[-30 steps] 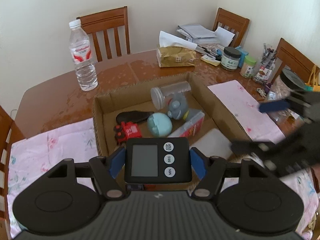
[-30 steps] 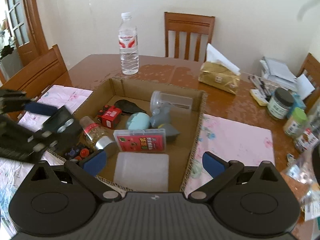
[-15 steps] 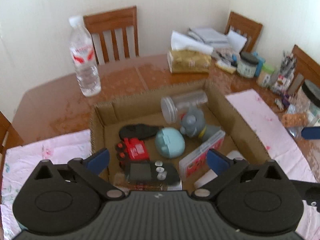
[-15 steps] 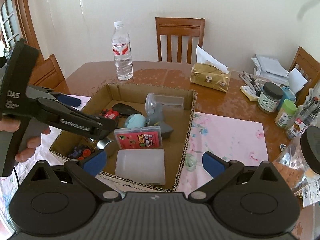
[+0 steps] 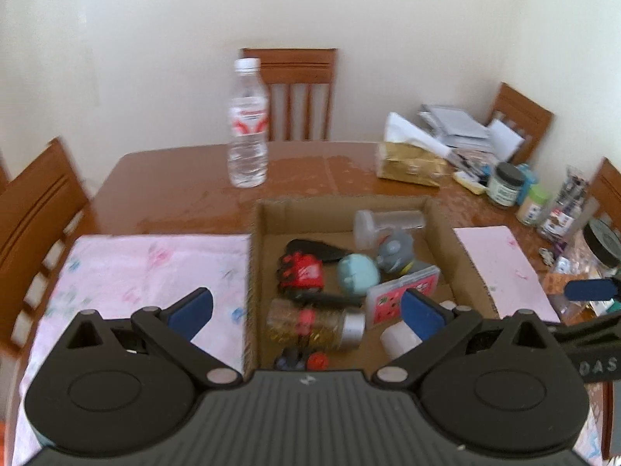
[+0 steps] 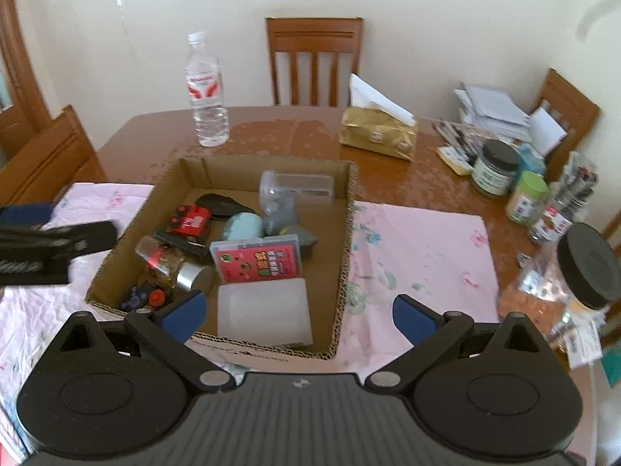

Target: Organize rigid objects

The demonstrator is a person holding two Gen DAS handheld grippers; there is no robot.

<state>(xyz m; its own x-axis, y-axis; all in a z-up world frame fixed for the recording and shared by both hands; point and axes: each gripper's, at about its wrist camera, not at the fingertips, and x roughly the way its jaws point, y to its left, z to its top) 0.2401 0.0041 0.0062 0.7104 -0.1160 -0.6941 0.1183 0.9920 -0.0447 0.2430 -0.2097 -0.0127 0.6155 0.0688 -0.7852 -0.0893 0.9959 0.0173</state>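
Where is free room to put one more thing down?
In the cardboard box, bare floor remains along the right wall, beside the red card case. The pink cloth right of the box is bare. The box's left half is crowded.

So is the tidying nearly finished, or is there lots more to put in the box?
Mostly done, it looks like: the box already holds a red toy, a spice jar, a card case and more. Nothing is in hand; the left claw and right claw are open and empty. Possibly left: the jars on the table.
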